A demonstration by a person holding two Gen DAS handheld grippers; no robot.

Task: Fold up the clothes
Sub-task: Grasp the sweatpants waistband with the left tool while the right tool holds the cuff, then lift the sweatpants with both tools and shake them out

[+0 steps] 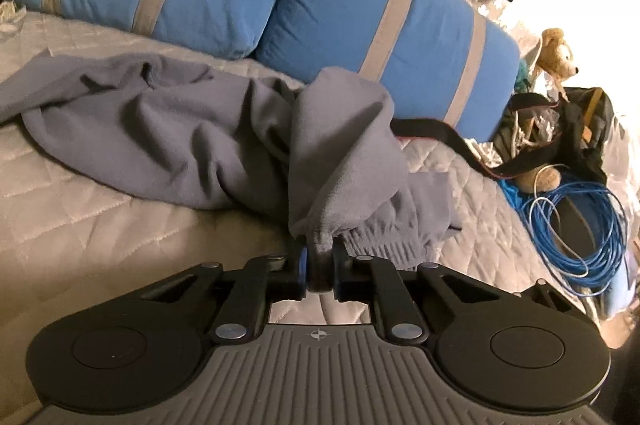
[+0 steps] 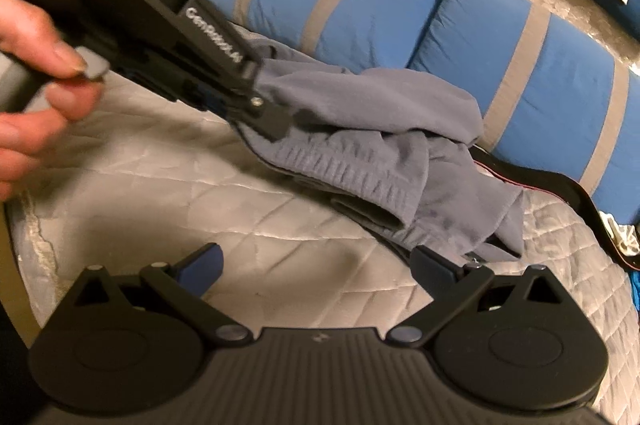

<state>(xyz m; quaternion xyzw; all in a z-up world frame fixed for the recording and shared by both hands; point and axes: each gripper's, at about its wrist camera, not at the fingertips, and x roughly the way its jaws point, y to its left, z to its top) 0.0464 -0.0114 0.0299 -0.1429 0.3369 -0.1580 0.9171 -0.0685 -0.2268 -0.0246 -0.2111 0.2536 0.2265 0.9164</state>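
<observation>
Grey sweatpants (image 1: 168, 129) rumpled on a quilted bed (image 1: 100, 225) (blue pillows (image 1: 384, 37) behind), left gripper (image 1: 320, 257) clamped on a bunched fold, right gripper (image 2: 316, 261) spread wide, empty, beside the waistband (image 2: 348, 173).

I see a plain grey garment (image 1: 168, 129), blue pillows (image 1: 384, 37) with grey stripes, a pale grey diamond-quilted bedspread (image 1: 100, 225), a coiled blue cable (image 1: 576, 225), a tan teddy bear (image 1: 556, 53), and black grippers with blue pads.

Soft matt fleece garment (image 1: 168, 129) — quilted, faintly shiny bedspread (image 1: 100, 225)
</observation>
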